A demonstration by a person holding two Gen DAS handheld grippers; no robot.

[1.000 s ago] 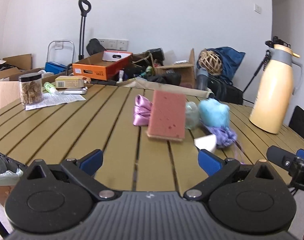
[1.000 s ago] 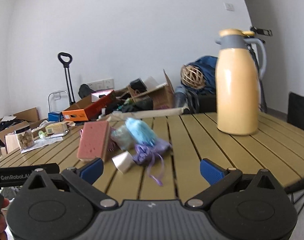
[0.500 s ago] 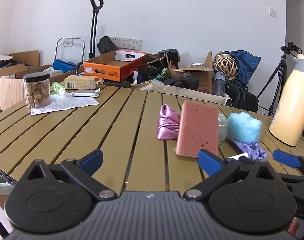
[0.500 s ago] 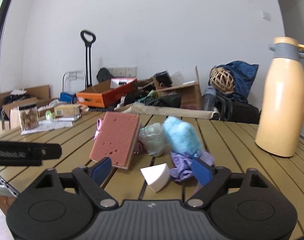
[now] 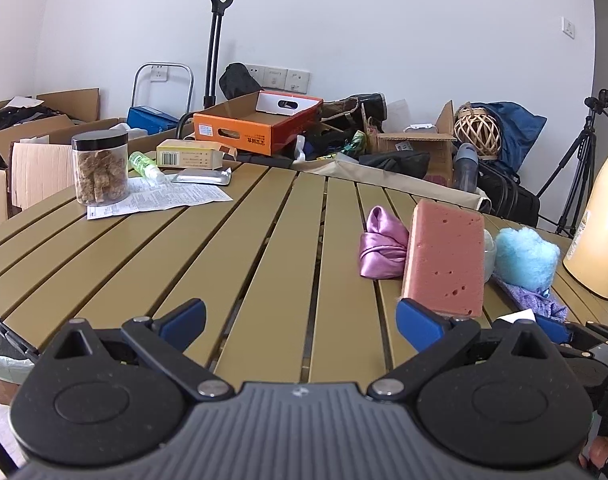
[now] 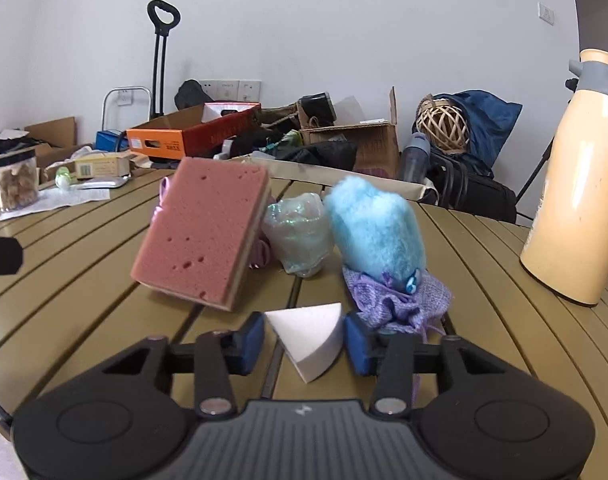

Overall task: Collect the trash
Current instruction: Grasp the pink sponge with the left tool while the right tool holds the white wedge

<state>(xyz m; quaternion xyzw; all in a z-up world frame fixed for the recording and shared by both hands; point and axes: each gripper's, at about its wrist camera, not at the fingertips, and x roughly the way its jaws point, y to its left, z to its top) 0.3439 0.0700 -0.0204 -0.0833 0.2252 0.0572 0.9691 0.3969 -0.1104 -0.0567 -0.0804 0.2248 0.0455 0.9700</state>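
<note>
Your right hand-held gripper [image 6: 304, 338] brackets the white wedge-shaped foam scrap [image 6: 310, 334] on the slatted olive desk [image 6: 83, 280], pads flanking it, apparently closing to pinch; your left hand-held gripper [image 5: 299, 318] hangs spread, empty, beside the pink sponge block [image 5: 444, 256].

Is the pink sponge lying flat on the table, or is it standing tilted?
Tilted. The pink sponge stands on its lower edge on the table, its broad face up, its top leaning back toward the clear plastic wad.

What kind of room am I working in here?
Probably a spare room used for storage: a slatted table stands before cardboard boxes, a folding hand cart and a tripod against a bare wall.
</note>
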